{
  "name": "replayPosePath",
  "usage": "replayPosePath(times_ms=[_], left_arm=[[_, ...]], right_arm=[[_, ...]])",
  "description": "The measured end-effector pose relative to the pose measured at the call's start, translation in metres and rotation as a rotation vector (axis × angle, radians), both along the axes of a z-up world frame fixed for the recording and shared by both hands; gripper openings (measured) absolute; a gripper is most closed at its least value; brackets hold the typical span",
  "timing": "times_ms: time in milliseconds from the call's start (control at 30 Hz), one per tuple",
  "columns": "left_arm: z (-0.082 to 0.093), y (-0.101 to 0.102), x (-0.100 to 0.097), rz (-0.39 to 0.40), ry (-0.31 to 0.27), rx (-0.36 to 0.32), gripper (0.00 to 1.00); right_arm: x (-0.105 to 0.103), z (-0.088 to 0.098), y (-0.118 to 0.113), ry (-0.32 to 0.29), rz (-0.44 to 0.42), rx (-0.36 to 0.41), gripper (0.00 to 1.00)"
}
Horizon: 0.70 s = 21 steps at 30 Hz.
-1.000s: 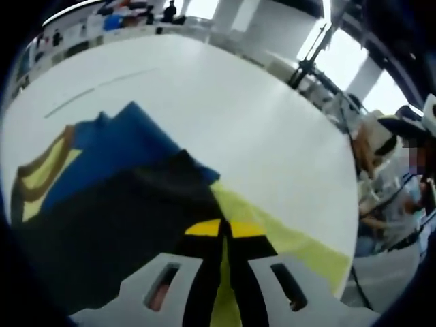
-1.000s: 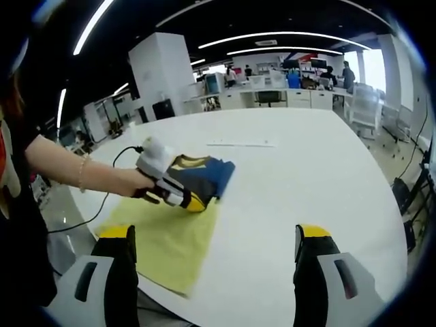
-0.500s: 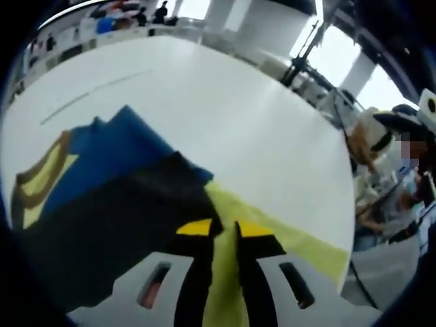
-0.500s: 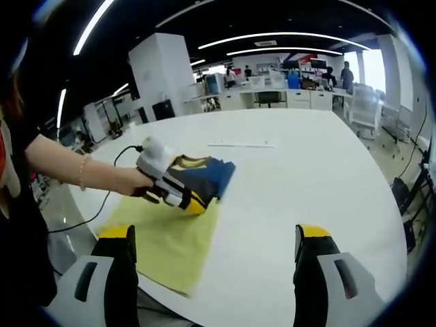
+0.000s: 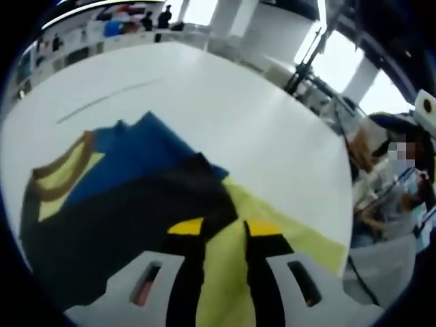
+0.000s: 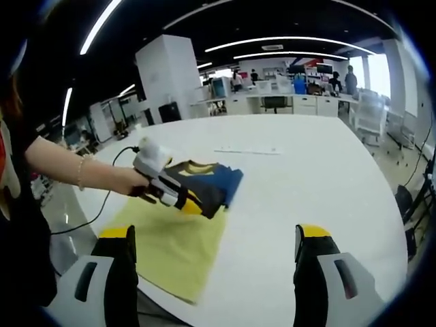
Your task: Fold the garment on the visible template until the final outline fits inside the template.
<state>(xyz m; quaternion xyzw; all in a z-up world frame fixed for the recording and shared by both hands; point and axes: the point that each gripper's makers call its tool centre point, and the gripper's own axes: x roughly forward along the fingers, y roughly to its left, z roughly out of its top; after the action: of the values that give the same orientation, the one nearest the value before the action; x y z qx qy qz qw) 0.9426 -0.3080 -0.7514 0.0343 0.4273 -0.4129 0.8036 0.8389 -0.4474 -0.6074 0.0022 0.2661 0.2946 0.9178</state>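
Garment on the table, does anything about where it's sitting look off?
Yes. The folded garment sits at the far end of the yellow template, and its blue part spills past the template's edge onto the white table. The left tongs rest at its near edge.

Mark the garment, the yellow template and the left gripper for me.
garment (image 6: 211,182): right gripper view, blue folded part.
yellow template (image 6: 174,248): right gripper view, bare middle.
left gripper (image 6: 187,202): right gripper view, between its yellow tips.

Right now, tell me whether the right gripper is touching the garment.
Apart. The right gripper view shows the right gripper open over bare white table, with the garment well ahead by the left gripper.
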Motion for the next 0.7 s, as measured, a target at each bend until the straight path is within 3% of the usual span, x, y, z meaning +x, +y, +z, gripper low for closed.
replayPosePath(times_ms=[333, 700], left_arm=[[0.016, 0.029, -0.008, 0.045, -0.016, -0.029, 0.32], [0.044, 0.085, -0.026, 0.124, -0.055, -0.047, 0.46]], right_arm=[[-0.001, 0.006, 0.01, -0.009, 0.03, -0.001, 0.96], [-0.004, 0.019, 0.024, -0.036, 0.067, -0.008, 0.96]])
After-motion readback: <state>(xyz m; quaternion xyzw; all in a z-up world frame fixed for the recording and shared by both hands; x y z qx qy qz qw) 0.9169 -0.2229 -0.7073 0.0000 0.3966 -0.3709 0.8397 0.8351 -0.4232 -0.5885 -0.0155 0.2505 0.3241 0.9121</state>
